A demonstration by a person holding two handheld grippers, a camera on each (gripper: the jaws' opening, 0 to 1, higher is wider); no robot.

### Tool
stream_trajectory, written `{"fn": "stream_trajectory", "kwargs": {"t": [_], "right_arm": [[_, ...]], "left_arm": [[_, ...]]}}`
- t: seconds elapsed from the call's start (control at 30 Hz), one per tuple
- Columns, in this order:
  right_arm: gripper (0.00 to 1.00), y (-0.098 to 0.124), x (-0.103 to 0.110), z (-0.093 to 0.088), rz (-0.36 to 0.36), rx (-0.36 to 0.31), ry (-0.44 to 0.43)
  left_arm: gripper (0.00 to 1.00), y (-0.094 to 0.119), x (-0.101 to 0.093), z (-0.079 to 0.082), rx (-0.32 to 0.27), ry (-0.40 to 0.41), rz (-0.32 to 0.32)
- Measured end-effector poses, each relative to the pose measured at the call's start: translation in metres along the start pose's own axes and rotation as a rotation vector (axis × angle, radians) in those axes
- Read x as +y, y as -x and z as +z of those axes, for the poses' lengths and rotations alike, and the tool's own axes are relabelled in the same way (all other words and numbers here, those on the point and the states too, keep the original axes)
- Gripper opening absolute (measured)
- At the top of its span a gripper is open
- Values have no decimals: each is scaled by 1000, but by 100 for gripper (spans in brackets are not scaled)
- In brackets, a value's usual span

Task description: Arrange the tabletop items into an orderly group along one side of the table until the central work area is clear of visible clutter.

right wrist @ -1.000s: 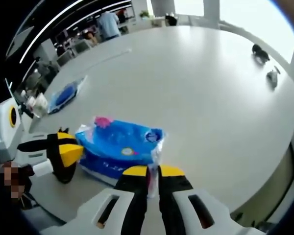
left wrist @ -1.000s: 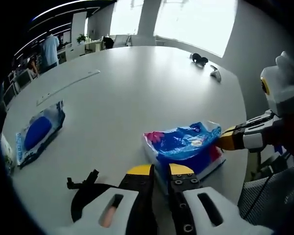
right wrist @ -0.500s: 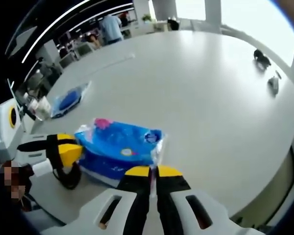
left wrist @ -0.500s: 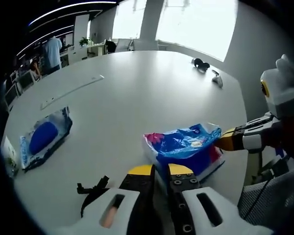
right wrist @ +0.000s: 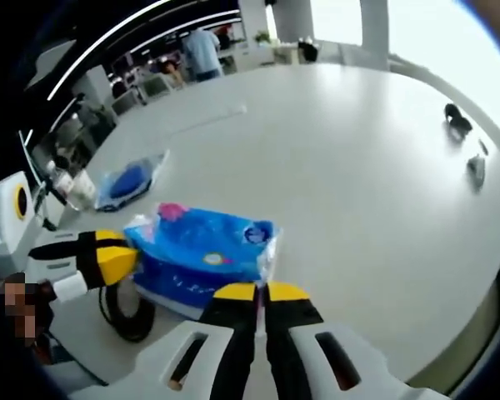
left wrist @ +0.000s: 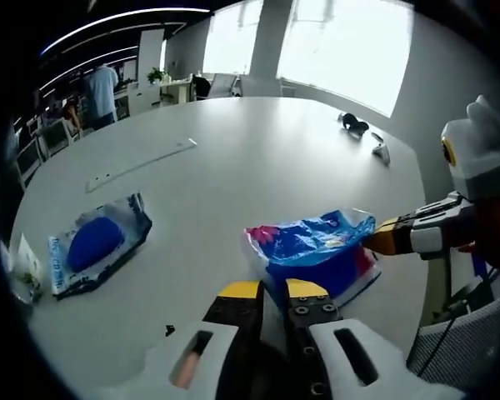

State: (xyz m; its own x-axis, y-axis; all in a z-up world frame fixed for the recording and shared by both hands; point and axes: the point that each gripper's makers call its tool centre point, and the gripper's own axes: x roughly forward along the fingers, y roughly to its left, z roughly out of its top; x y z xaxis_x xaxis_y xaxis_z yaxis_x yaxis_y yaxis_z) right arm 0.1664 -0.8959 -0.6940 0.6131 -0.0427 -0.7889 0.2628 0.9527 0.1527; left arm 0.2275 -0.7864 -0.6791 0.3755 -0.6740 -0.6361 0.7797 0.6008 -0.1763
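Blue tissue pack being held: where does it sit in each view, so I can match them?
Left gripper view: blue tissue pack right of centre, just above the left gripper.
Right gripper view: pack left of centre, its edge in the right gripper.
Shared landmark: the blue pouch.

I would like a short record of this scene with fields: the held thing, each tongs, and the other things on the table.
held thing: blue pack, gripped at both ends
left tongs: shut on one end of the pack
right tongs: shut on the plastic at the other end
surface: white table
other items: blue pouch to the left; black cable under the pack; dark things near the far edge; a long white strip
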Motion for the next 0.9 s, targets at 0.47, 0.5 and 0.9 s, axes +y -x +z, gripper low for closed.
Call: {"fn": "stream_trajectory", "kwargs": {"t": [0.47,0.5,0.9], "right_arm": [[0,-8,18,24,26,-11,46],[0,-8,18,26,28,-11,49],[0,-15,33,46,55,-26,83]], "left_arm": [[7,8,22,13,-30,32,39],[6,9,24,14,-32,36,41],[5,15,43,25,-73,61,83]]}}
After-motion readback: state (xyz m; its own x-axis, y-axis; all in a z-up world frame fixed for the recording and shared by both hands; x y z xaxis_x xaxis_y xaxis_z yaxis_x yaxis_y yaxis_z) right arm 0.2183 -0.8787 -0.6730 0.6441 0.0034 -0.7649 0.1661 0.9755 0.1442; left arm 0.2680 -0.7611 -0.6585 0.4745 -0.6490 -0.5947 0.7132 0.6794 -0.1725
